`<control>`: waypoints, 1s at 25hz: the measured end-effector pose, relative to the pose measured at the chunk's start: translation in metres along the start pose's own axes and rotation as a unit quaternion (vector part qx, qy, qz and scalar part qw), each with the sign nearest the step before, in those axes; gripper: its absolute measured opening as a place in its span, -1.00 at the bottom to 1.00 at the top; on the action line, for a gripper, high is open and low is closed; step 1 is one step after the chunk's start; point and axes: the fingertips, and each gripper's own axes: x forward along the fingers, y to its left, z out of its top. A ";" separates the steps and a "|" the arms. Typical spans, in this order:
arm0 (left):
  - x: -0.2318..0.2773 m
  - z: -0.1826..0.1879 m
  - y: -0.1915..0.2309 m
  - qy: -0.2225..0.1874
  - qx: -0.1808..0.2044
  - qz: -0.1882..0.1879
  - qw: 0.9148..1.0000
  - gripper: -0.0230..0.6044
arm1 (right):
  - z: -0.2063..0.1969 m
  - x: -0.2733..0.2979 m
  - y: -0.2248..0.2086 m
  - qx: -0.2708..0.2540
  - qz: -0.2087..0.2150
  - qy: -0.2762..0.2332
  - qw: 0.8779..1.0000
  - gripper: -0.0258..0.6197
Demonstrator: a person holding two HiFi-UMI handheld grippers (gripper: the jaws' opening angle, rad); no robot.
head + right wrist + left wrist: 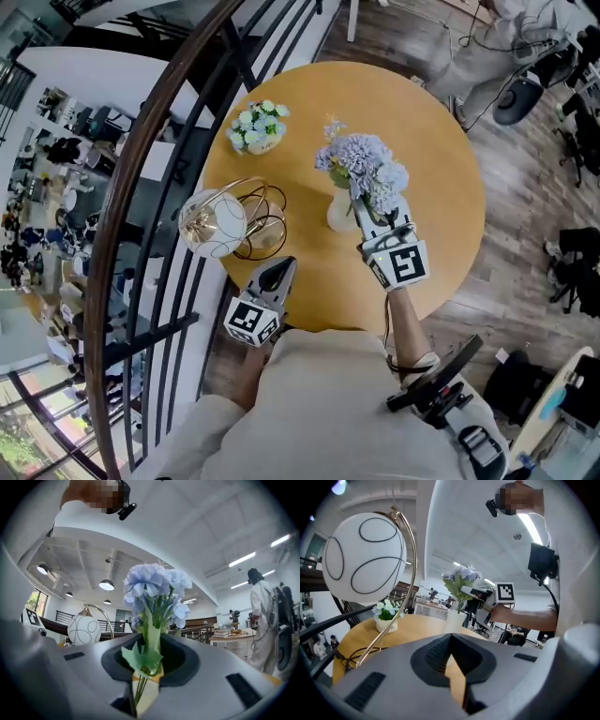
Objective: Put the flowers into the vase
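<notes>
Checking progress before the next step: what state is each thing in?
blue flowers, held upright over the vase
white vase, upright on table
right gripper, jaws shut on blue flowers' stems
left gripper, jaws together, empty
globe lamp, standing on table
small flower pot, upright

Left gripper (281,270): grey moulded shell, dark ribbed pads inside the jaws, slot-shaped recesses on top. Left marker cube (251,322) at its rear, white with black square patterns. Right gripper (384,230): same build, right marker cube (403,264) likewise black on white. Person wears a cream top (319,412), 6 o'clock in head view. Black clamp-like device (433,382) by the right elbow, 5 o'clock. Black box (542,560) with cable on the chest, 2 o'clock in left gripper view.
</notes>
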 end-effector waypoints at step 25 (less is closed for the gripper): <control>-0.022 -0.008 -0.011 0.016 0.010 0.003 1.000 -0.90 | -0.081 -0.028 0.018 0.005 -0.074 0.074 0.994 0.25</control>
